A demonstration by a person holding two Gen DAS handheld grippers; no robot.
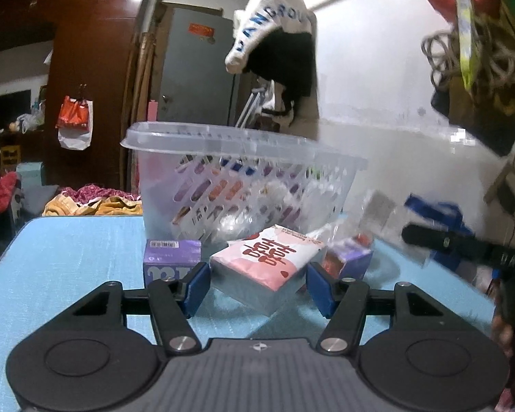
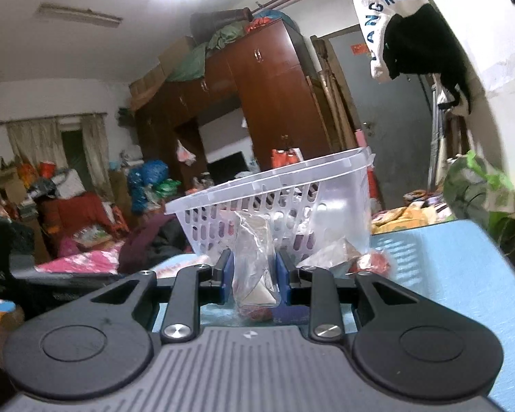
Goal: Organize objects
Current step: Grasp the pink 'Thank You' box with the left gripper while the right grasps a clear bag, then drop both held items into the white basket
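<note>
L gripper [image 1: 257,286] hovers low over the blue table [image 1: 68,257], jaws spread w/ the pink-and-white packet [image 1: 267,262] lying between the blue pads; pads look just clear of its sides, not pressing. Packet sits on the table in front of the clear plastic basket [image 1: 243,178], tilted, long axis running diagonally from near-left to far-right across the jaw line. A purple box [image 1: 171,261] stands just beside the L pad; a second purple box [image 1: 352,259] sits behind the R pad.

R gripper [image 2: 254,274] is pinching a clear crinkly plastic bag [image 2: 254,261] upright btwn its pads, basket [image 2: 274,185] straight ahead and near.

Judgement: L hand is nearer the packet; a clean grip probably needs the jaws squared to its short side, since the diagonal lie could twist it. R hand's bag likely goes over the basket rim.
</note>
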